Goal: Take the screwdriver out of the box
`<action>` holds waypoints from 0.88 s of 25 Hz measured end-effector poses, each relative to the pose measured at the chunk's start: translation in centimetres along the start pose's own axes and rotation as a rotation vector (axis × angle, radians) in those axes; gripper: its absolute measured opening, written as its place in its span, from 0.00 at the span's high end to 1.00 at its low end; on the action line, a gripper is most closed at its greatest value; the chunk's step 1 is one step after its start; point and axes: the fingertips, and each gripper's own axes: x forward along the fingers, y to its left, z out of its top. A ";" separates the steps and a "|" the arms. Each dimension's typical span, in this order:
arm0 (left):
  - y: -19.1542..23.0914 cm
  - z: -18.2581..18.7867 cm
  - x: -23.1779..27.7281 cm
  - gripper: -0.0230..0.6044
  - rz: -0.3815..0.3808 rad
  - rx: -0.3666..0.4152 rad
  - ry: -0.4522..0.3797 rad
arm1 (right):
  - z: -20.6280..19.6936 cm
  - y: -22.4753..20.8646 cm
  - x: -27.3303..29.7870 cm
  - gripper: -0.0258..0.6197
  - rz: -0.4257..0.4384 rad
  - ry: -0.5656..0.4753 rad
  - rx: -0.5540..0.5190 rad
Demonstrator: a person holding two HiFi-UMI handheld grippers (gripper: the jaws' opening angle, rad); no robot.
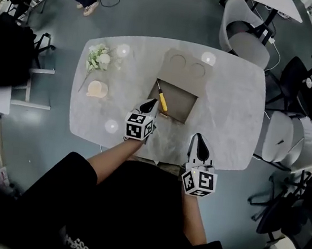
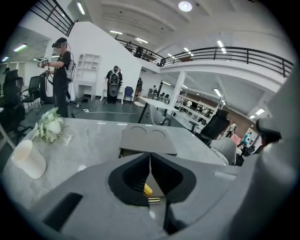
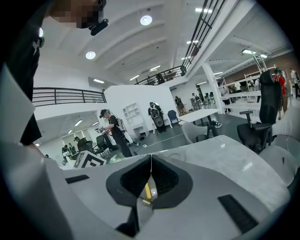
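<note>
**Hovering at the box with both tools clenched and empty**

Looking down on a grey table (image 1: 233, 103) with chairs around it. At its centre, an open box (image 1: 179, 102), with the lid (image 1: 186, 71) folded back toward 12 o'clock and showing two round recesses. Out at 10 o'clock from the box, a bunch of flowers (image 1: 99, 58); at 9 o'clock, a pale cup (image 1: 97, 89).

Poised at the box's 8 o'clock corner, the left gripper (image 1: 148, 106), jaws pressed together with nothing between them. Parked well back at 5 o'clock, by the table's near edge, the right gripper (image 1: 199, 139), likewise clamped tight on nothing.

Lying inside the box against its 9 o'clock wall, the screwdriver (image 1: 162, 102), with its yellow handle toward 12 o'clock and its length running roughly 12 to 6. Just beyond the left tips, untouched.

Judged to be the reaching step: not yet gripped, not yet lifted.

Next, probably a job for the left tool, being much the nearer:
- Spread the jaws first.
- Tip them down over the box wall.
- Straddle the handle across its width, then clamp and raise it clear of the rim.

Little room, by the look of it, between handle and wall for the outer jaw.
</note>
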 end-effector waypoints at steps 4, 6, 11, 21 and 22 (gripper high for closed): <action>0.5 -1.7 4.1 0.93 0.073 -0.085 0.088 | 0.8 -3.5 1.5 0.94 0.050 0.031 0.016; 0.9 -2.6 5.6 0.91 0.111 -0.095 0.123 | 1.0 -5.2 2.2 0.94 0.060 0.045 0.025; 2.7 -5.4 9.0 0.77 0.215 -0.159 0.220 | 1.0 -9.4 3.5 0.94 0.077 0.072 0.049; 4.0 -9.7 11.7 0.63 0.401 -0.175 0.483 | 3.9 -12.3 4.8 0.94 0.216 0.001 0.070; 4.1 -10.3 11.8 0.63 0.411 -0.173 0.511 | 4.1 -12.5 4.8 0.94 0.220 -0.007 0.075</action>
